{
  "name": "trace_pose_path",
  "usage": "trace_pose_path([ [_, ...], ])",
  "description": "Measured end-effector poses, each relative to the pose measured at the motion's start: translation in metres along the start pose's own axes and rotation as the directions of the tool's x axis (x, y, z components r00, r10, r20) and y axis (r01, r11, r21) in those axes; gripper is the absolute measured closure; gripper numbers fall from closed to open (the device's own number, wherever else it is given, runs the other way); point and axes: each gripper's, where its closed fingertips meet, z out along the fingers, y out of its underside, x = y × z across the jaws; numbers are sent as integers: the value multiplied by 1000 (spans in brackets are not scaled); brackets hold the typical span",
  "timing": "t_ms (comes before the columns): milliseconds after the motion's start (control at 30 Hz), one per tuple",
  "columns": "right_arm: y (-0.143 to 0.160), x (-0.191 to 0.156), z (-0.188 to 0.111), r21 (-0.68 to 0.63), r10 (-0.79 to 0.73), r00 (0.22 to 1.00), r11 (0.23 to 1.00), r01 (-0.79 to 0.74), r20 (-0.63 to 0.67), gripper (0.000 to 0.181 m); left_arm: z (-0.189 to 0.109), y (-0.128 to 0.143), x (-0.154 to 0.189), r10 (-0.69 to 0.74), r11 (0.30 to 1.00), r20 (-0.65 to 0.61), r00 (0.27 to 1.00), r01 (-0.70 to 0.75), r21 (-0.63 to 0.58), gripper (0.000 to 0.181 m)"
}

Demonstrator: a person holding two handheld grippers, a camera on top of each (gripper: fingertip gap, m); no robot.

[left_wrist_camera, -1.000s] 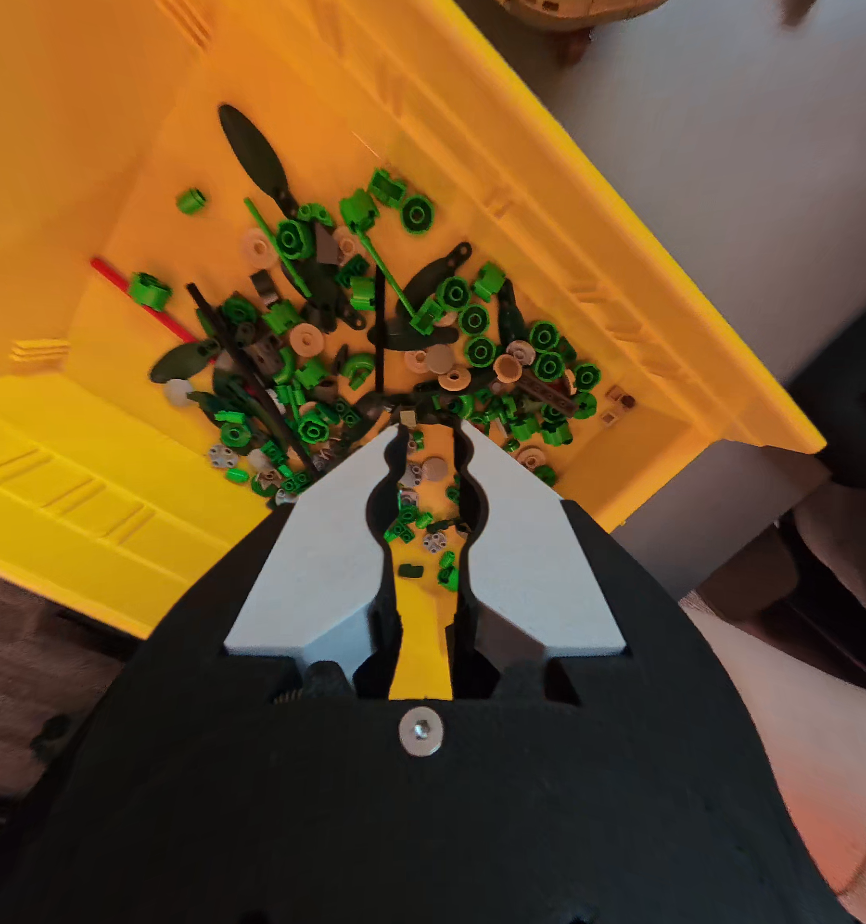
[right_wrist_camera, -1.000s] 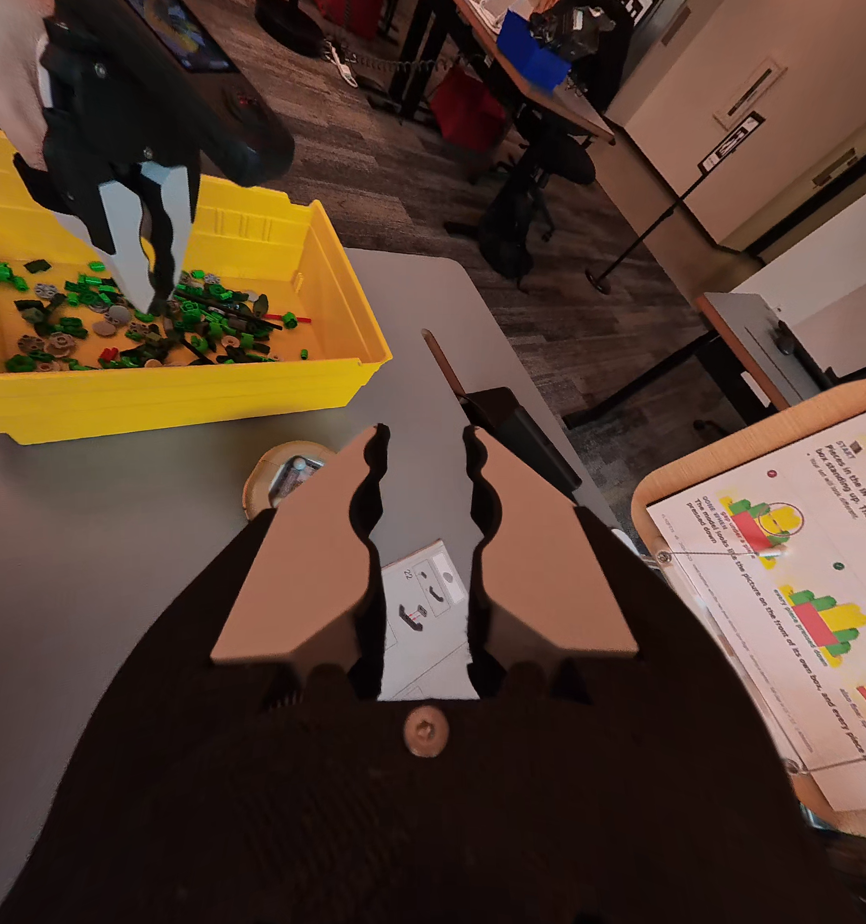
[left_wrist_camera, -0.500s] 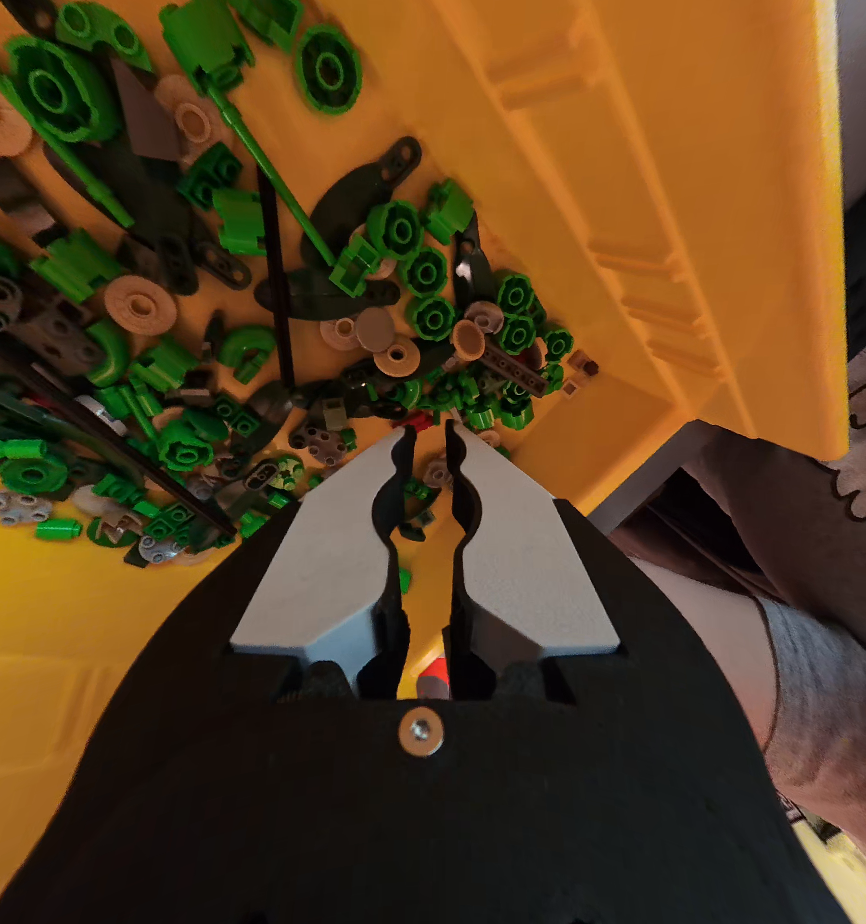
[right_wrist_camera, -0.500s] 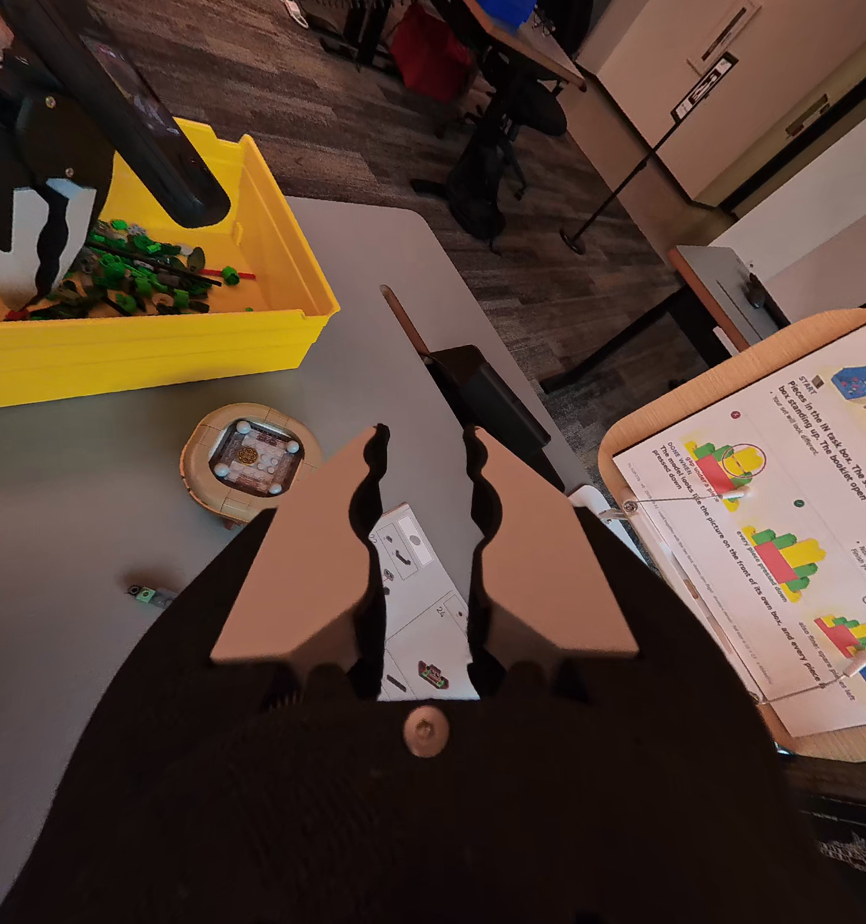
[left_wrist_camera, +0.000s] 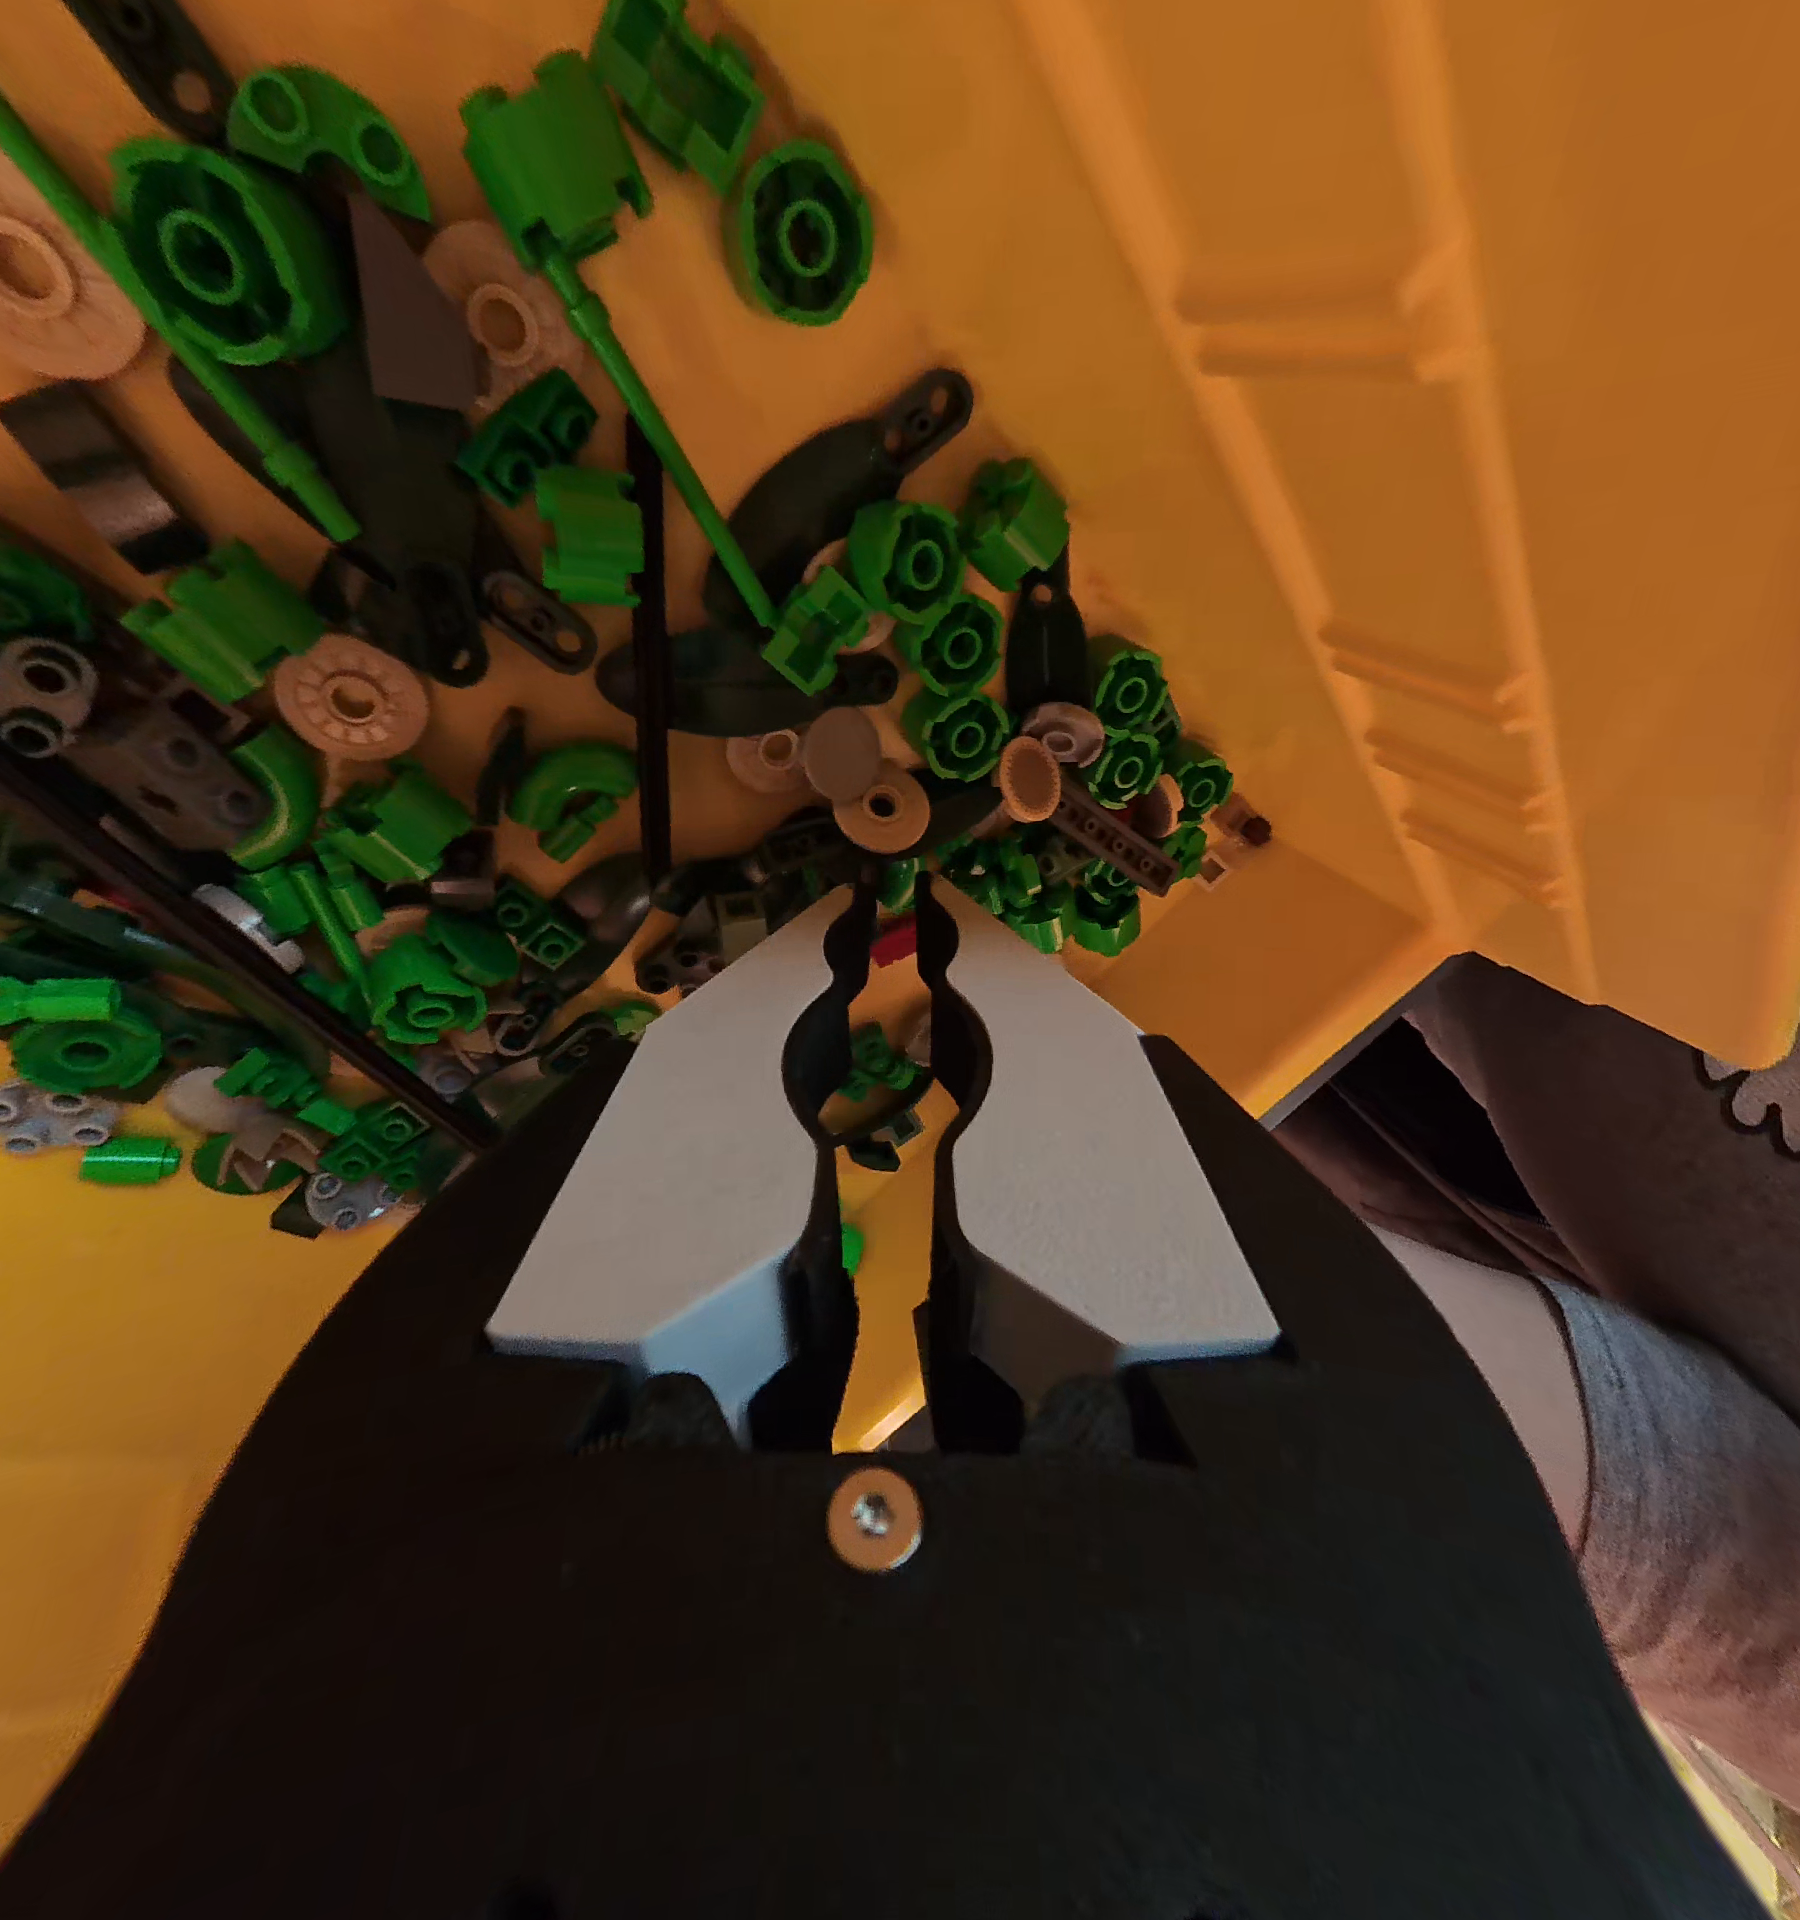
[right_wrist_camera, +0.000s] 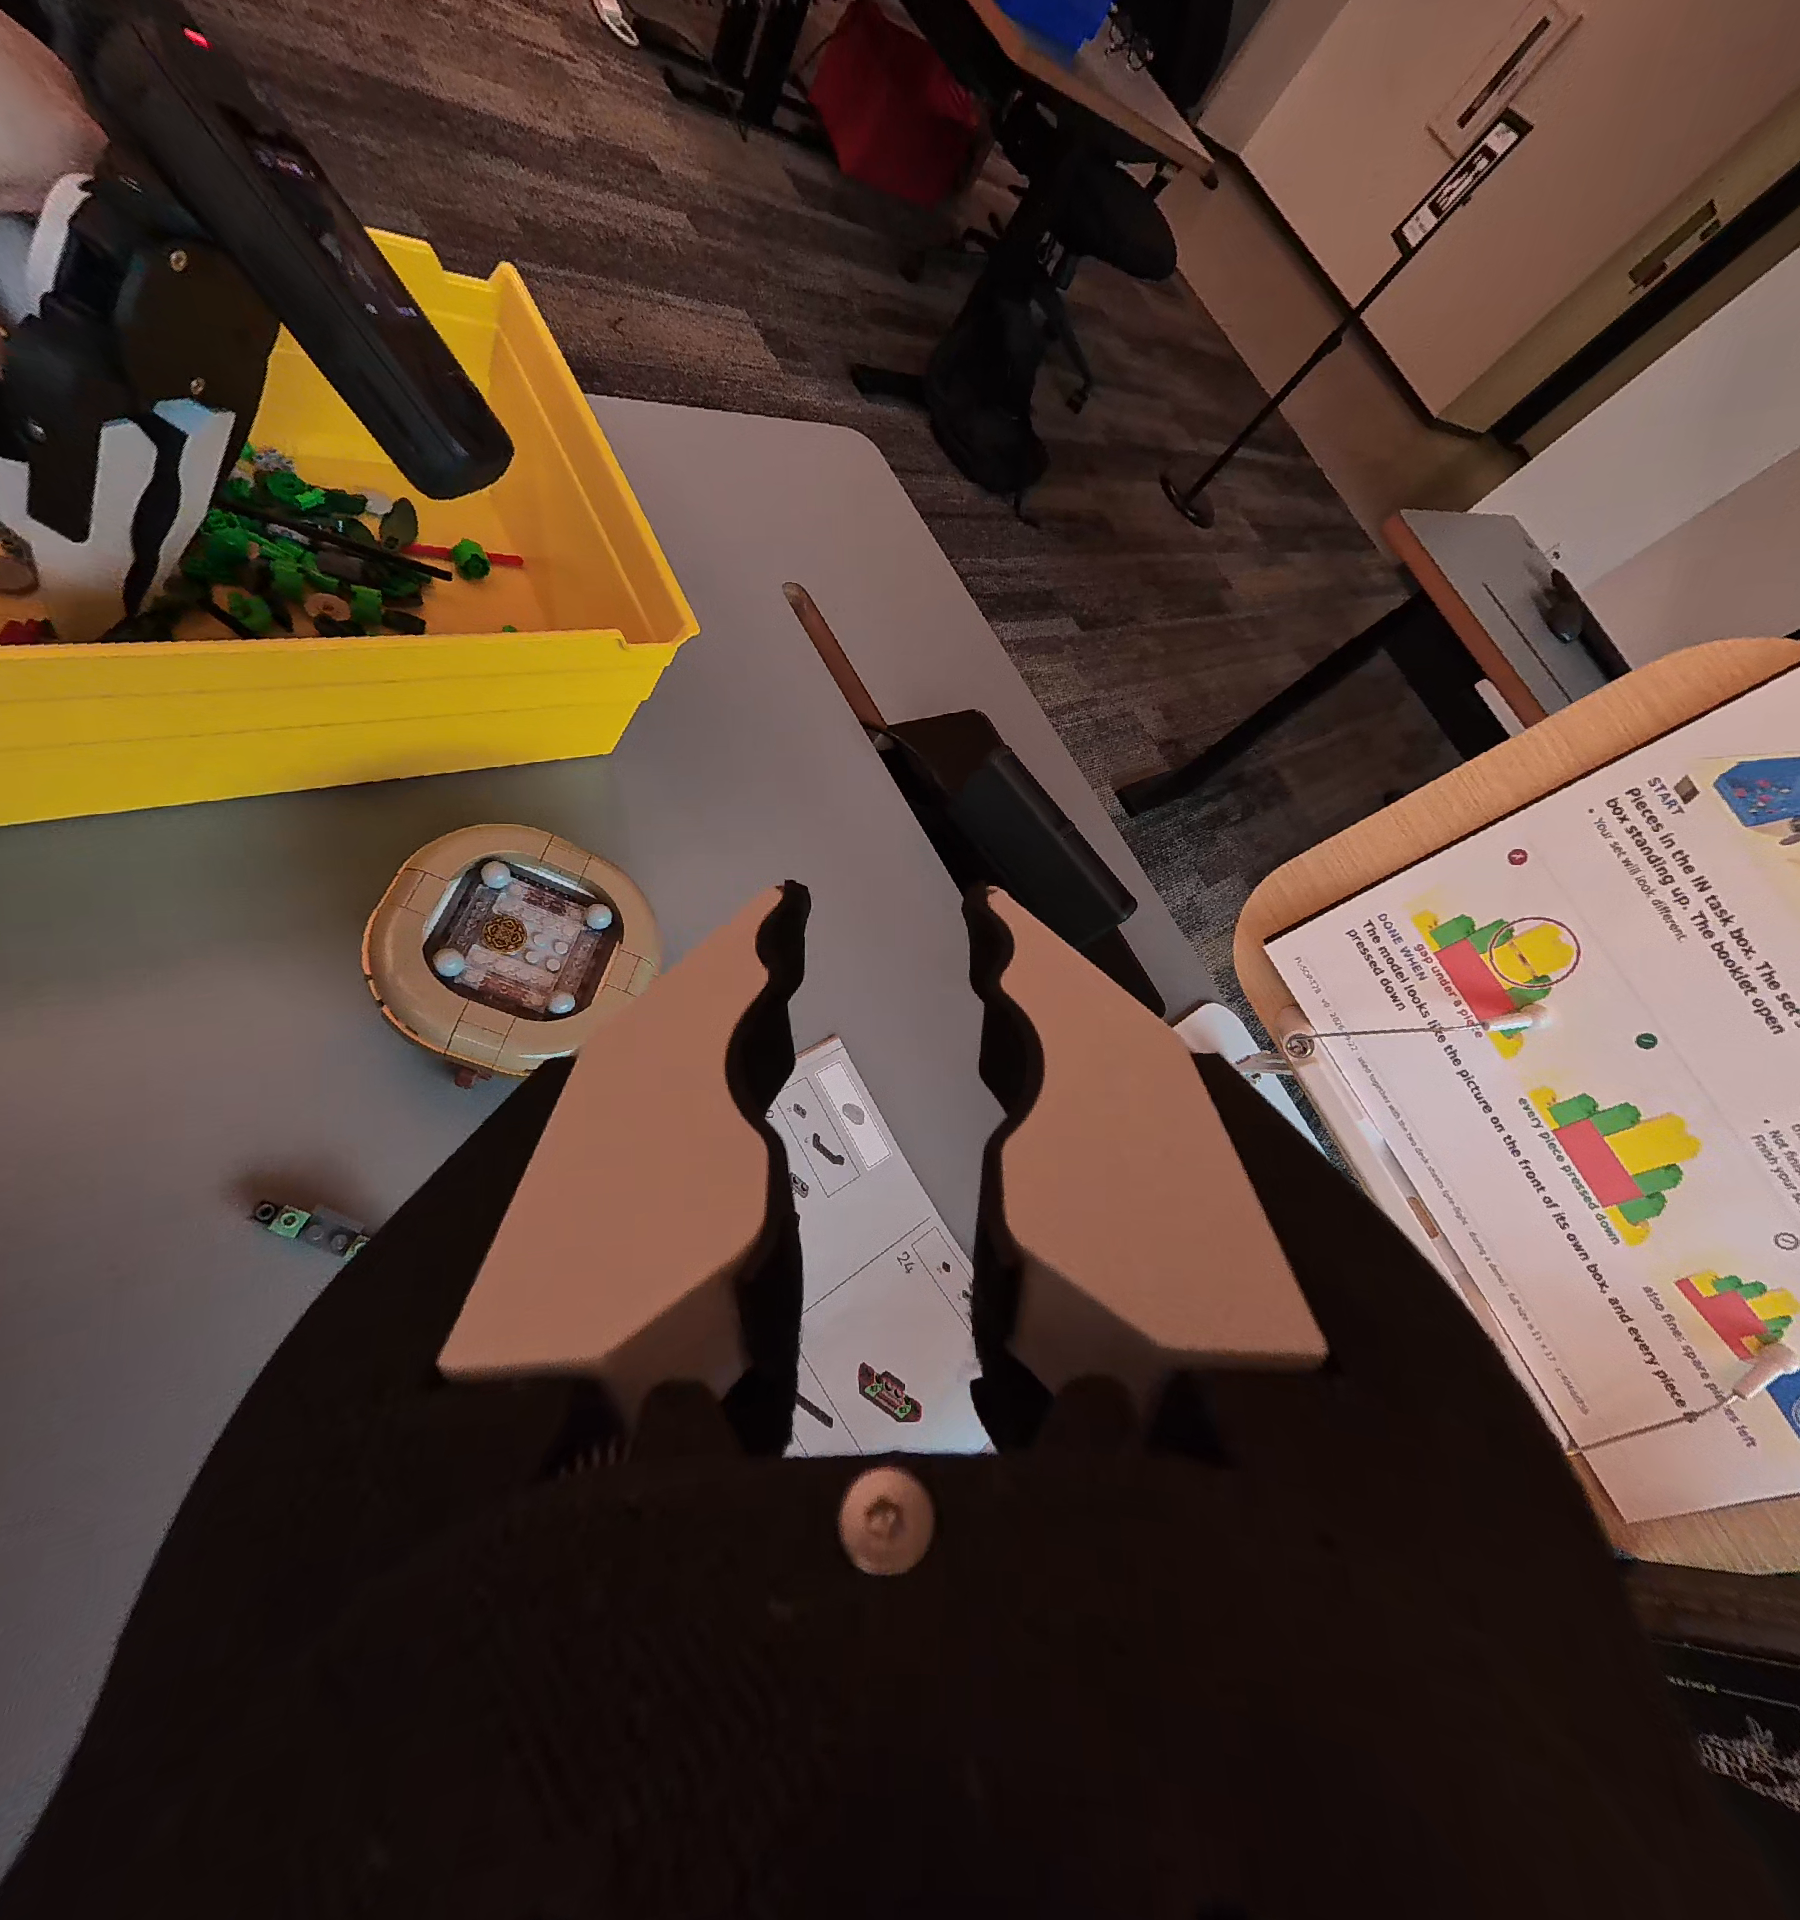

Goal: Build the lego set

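Observation:
My left gripper [left_wrist_camera: 891,894] is down inside the yellow bin [left_wrist_camera: 1395,416], its tips in a pile of green, black and tan lego pieces [left_wrist_camera: 584,644]. Its jaws stand nearly together, a narrow gap at the tips beside a small red piece [left_wrist_camera: 891,948]; I cannot tell if a piece is pinched. It also shows in the right wrist view [right_wrist_camera: 148,540] over the bin [right_wrist_camera: 304,707]. My right gripper [right_wrist_camera: 880,904] is open and empty, above the grey table over the instruction booklet [right_wrist_camera: 854,1195]. A round tan model base [right_wrist_camera: 511,945] sits left of it.
A small grey and green brick strip [right_wrist_camera: 309,1226] lies on the table at the left. A wooden board with a printed sheet [right_wrist_camera: 1602,1091] stands at the right. A black box [right_wrist_camera: 1000,821] sits at the table's far edge. A person's leg [left_wrist_camera: 1654,1455] is beside the bin. One gripper's finger ends stand about 35 cm off the other's. Left tips and right tips are each some 20 cm from the round tan model base [right_wrist_camera: 511,945].
My left gripper dropped deep into the bin and its jaws closed from wide to a narrow gap. My right gripper drifted so the round base and the brick strip came into view.

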Motion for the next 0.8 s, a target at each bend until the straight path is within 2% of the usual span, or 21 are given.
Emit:
trace_pose_path([
  [133,0,-1,1,-3,-6,1000,1000,6,3,151,-1,-2,-3,11,1000,7,1000,-11,14,175],
  [333,3,-2,2,-18,-18,1000,1000,18,3,151,-2,-8,-6,17,999,-3,1000,-17,47,166],
  [800,8,-4,5,-43,-36,999,998,37,14,151,-9,-10,-15,24,996,49,998,-28,80,169],
])
